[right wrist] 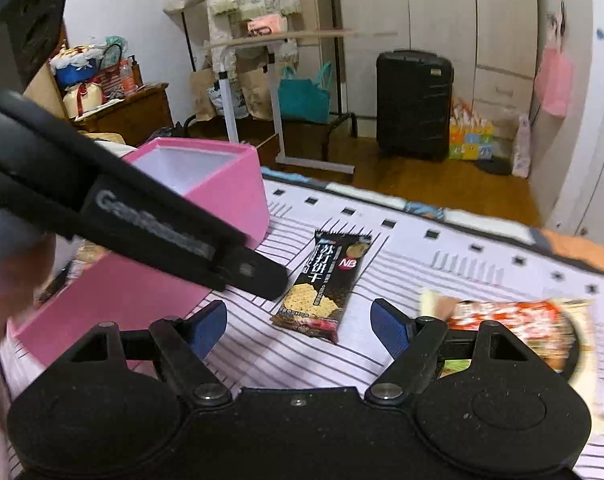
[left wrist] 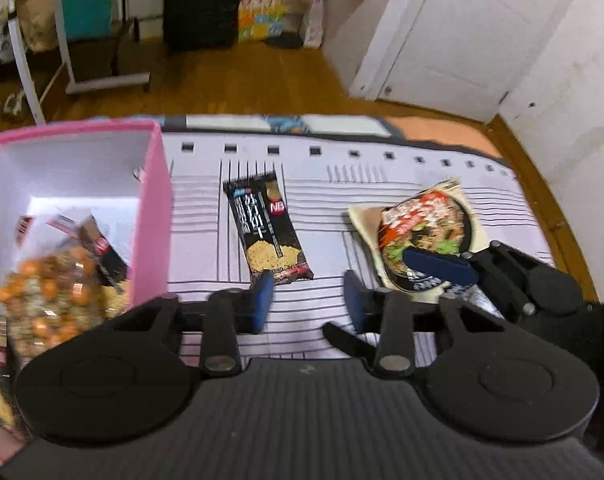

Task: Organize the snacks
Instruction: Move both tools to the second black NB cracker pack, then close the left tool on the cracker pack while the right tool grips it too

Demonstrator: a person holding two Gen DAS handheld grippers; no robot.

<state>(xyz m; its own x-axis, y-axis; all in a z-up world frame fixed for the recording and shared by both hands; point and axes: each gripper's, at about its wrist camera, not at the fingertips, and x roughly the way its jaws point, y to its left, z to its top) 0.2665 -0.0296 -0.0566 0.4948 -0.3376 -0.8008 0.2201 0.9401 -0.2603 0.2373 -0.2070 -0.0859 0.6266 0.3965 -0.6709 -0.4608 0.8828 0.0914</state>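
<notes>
At the left, the open pink cardboard box [left wrist: 158,200] is standing on the lilac striped bench [left wrist: 381,184] and already holding a clear bag of orange and green snack mix [left wrist: 50,296] and some dark packets. Just beside its wall, the left tongs [left wrist: 307,300] are hanging narrow, with a small empty gap between the pads, right at the near end of the black foil cracker packet [left wrist: 266,228], which is lying flat in the middle of the bench, apart from the box. That flat, slick wrapper is probably the main hazard: pads this close together are likely to ride over it or push it away rather than pinch an edge. The right tongs [right wrist: 300,328] are standing wide and empty, pointing at the same packet, so the two tools are risking a knock if both go for it. Further right, the cream noodle packet with a printed bowl picture [left wrist: 417,232] is lying partly under the right tongs, which could snag it and drag it towards the bench edge.
</notes>
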